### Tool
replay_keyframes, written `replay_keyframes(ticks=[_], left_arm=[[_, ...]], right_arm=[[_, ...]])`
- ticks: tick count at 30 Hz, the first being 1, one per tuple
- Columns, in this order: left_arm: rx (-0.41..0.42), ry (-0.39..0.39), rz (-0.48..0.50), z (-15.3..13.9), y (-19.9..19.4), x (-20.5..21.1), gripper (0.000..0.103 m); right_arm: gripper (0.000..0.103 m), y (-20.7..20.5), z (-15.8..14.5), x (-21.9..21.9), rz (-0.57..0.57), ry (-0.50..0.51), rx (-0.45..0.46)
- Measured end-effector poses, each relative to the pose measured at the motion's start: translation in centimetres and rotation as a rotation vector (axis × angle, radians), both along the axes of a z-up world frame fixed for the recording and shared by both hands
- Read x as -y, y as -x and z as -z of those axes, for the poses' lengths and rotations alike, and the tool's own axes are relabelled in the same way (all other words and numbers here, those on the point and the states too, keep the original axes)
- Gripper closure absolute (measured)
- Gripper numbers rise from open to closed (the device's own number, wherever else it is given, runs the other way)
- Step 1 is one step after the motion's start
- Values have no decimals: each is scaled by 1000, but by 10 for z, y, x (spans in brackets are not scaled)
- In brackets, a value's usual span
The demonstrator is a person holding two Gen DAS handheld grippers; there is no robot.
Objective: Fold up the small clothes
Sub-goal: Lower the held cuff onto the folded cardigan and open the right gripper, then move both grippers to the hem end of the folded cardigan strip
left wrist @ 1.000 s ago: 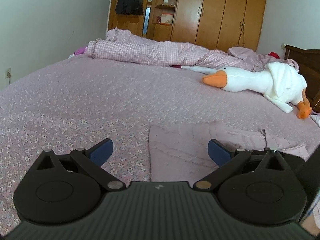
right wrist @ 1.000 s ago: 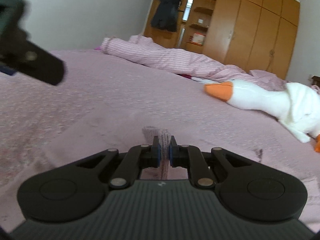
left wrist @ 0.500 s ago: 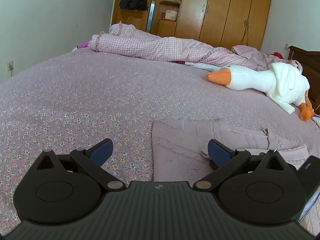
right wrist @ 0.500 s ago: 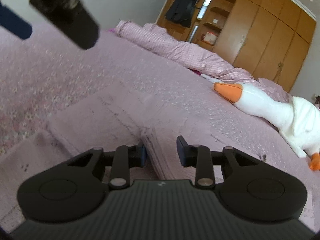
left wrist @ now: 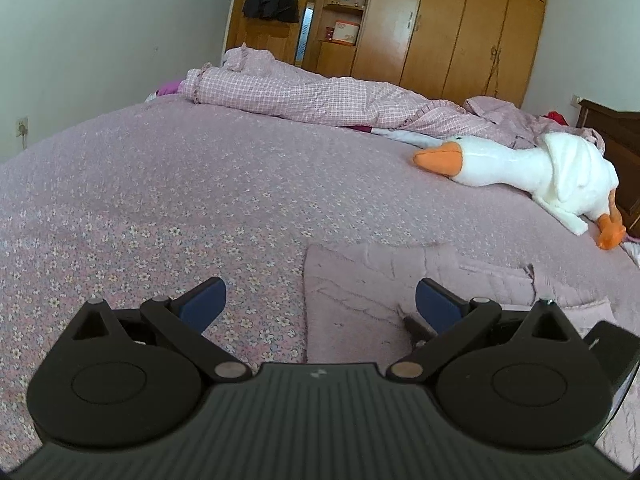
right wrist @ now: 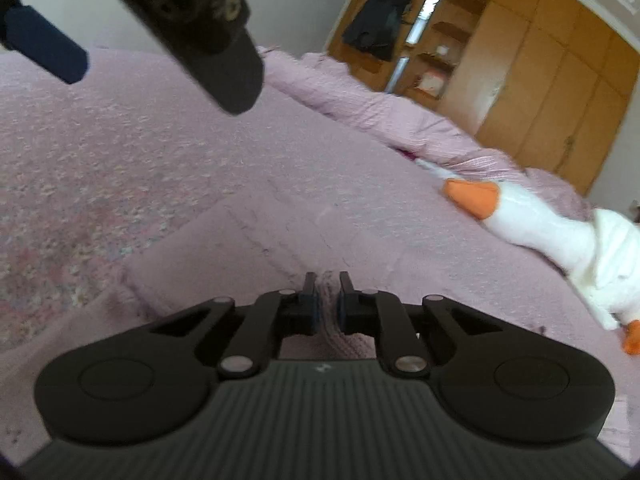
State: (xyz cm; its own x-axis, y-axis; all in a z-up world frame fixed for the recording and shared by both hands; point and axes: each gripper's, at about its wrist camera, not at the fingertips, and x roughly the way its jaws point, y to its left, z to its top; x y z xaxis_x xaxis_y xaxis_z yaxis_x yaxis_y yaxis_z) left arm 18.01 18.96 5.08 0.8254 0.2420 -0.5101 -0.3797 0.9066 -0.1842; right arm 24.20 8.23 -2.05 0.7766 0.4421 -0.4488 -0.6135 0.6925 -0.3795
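A pale pink knitted garment [left wrist: 360,292] lies flat on the flowered pink bedspread [left wrist: 160,200], partly folded, with a straight left edge. My left gripper [left wrist: 319,302] hovers open over that left edge, nothing between its blue pads [left wrist: 202,304]. In the right wrist view the garment [right wrist: 240,248] spreads ahead, and my right gripper [right wrist: 327,300] is shut on a raised fold of it at the near edge. The left gripper [right wrist: 140,60] hangs above the garment at the upper left of that view, blurred.
A white plush goose [left wrist: 520,168] with an orange beak lies to the right on the bed. A rolled checked quilt [left wrist: 320,100] runs along the far side. Wooden wardrobes [left wrist: 460,20] stand behind, and a dark headboard [left wrist: 612,136] is at the right.
The right gripper let go of the fabric and stood open half a second ago; now it is shut again on a fold. The left gripper stayed open and drew back a little.
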Motion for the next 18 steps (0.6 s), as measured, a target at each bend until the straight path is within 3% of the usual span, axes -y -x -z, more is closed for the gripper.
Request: replay_keyframes(ticks=[3, 4, 5, 7, 13, 18], left_arm=[[0, 14, -2, 1, 0, -2, 0], [2, 13, -2, 1, 0, -2, 0], [5, 11, -2, 1, 0, -2, 0], [10, 15, -4, 1, 0, -2, 0], [8, 29, 10, 4, 2, 1, 0], [55, 36, 72, 7, 8, 8, 0]], right_arm=[[88, 0, 0, 5, -39, -28, -62], [80, 1, -3, 8, -54, -55, -87], [66, 1, -5, 12, -73, -88, -130], [50, 0, -11, 22, -121, -188, -236], [49, 0, -15, 56, -49, -424, -426], [49, 6, -23, 102, 24, -495, -458]])
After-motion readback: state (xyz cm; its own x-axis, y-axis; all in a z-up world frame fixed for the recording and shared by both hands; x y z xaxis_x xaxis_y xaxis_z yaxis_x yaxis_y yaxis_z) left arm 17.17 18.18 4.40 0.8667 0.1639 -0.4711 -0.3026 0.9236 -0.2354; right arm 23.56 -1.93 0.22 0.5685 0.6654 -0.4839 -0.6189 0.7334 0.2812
